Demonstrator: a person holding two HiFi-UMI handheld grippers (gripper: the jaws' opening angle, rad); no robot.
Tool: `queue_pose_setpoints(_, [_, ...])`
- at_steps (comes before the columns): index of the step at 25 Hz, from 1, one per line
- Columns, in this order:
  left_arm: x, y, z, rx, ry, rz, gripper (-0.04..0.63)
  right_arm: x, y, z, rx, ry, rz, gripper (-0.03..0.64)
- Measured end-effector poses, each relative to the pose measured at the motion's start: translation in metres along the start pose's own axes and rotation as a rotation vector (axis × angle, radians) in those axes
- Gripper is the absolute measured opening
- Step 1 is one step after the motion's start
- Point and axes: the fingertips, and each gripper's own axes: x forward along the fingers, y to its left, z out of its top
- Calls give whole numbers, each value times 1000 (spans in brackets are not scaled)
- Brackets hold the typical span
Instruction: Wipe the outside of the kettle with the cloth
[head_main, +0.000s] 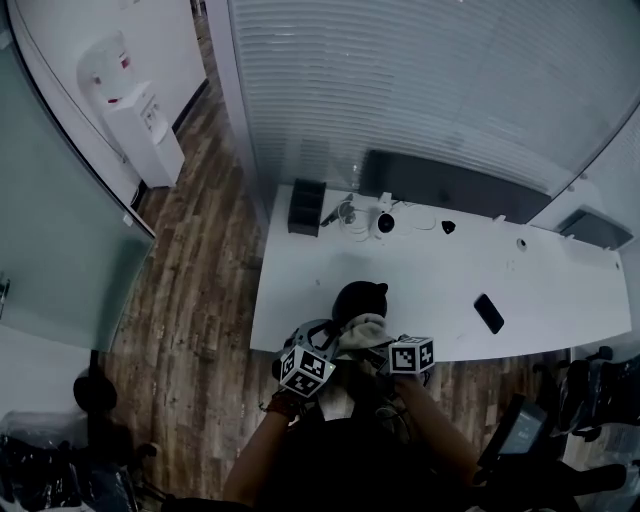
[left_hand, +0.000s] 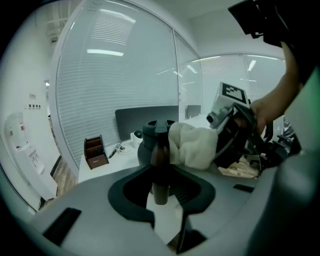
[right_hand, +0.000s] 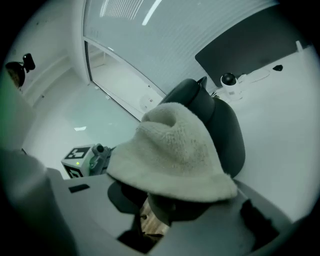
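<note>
Head view: a steep look down at a white table (head_main: 300, 300) on a wood floor.
Kettle: the dark kettle (head_main: 360, 298) stands at the table's near edge, at 12 o'clock from the 2 grippers.
Cloth: the pale cloth (head_main: 362, 327) lies against the kettle's near side, at its 6 o'clock.
Left gripper: the left gripper (head_main: 322, 345) meets the kettle from 7 o'clock.
Right gripper: the right gripper (head_main: 380, 345) comes in from 5 o'clock, touching the cloth.
Table things: a phone (head_main: 489, 313) lies at 3 o'clock from the kettle and an organizer box (head_main: 306, 207) stands at 11 o'clock.
Floor: a water dispenser (head_main: 140, 120) stands at 10 o'clock, well apart from the table.

Left gripper view: looks along the jaws at the kettle.
Jaws: closed on the kettle's upright brown handle (left_hand: 160, 167), which fills the gap between them.
Kettle body: just behind the handle, at 12 o'clock.
Cloth: at 2 o'clock from the handle, against the kettle's side, with the right gripper behind it at 3 o'clock.

Right gripper view: the cloth fills the middle.
Jaws: clamped on the cloth, which drapes over them and covers their tips.
Kettle: at 1 o'clock, touching the cloth.
Left gripper's marker cube: at 9 o'clock from the cloth.
Far table: a small white camera (right_hand: 228, 80) at 1 o'clock.
</note>
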Motion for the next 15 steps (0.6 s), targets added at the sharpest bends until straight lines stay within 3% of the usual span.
queue_pose_setpoints(5, [-2, 2, 0, 5, -6, -8, 112, 12, -28, -30, 16, 73, -104, 98])
queue_pose_setpoints(15, [-10, 10, -9, -7, 41, 10, 112, 59, -89, -71, 100, 244, -130, 98])
